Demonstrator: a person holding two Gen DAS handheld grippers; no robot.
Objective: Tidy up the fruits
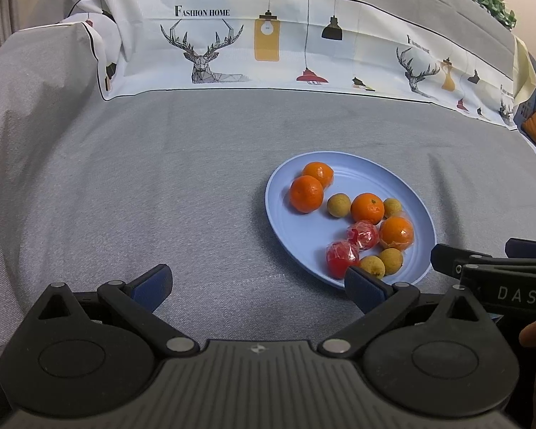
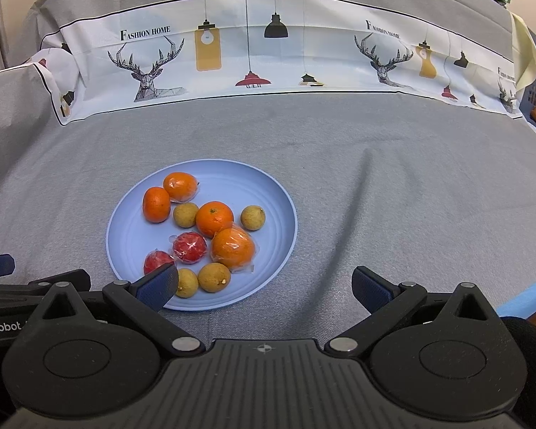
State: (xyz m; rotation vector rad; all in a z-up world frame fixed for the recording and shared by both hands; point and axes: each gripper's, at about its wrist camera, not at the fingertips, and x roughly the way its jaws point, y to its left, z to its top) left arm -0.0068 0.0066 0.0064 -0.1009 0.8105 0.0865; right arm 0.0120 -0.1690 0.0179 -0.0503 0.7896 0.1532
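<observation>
Blue plate [image 2: 284,200] sits on a grey cloth [image 2: 393,196], all the fruit gathered on it. Count from the right wrist view: four oranges, four small tan-yellow round fruits, two red fruits in clear wrap. Two oranges touch at the plate's far left, one bare [image 2: 156,204], one in clear wrap [image 2: 180,186]. A bare orange with stem scar up [image 2: 214,218] sits mid-plate, touching a larger wrapped orange [image 2: 233,248] just in front of it. Tan fruits: one [image 2: 185,214] between the left pair and the middle orange, one [image 2: 253,217] alone toward the right rim, two [image 2: 214,277] [image 2: 187,283] side by side at the near rim. Red wrapped fruits [image 2: 189,247] [image 2: 157,261] lie left of the big orange; the nearer one is partly hidden by a finger. Left gripper [image 1: 259,284] is spread wide, nothing between its blue pads; its right finger overlaps the plate's near edge in view, contact cannot be told. Right gripper [image 2: 266,286] is likewise wide apart and empty, its left finger over the plate's near-left rim. In the left wrist view the right gripper's body enters from the right, just beside the plate. A printed cloth [image 2: 232,60] with deer and lamps runs across the back.
</observation>
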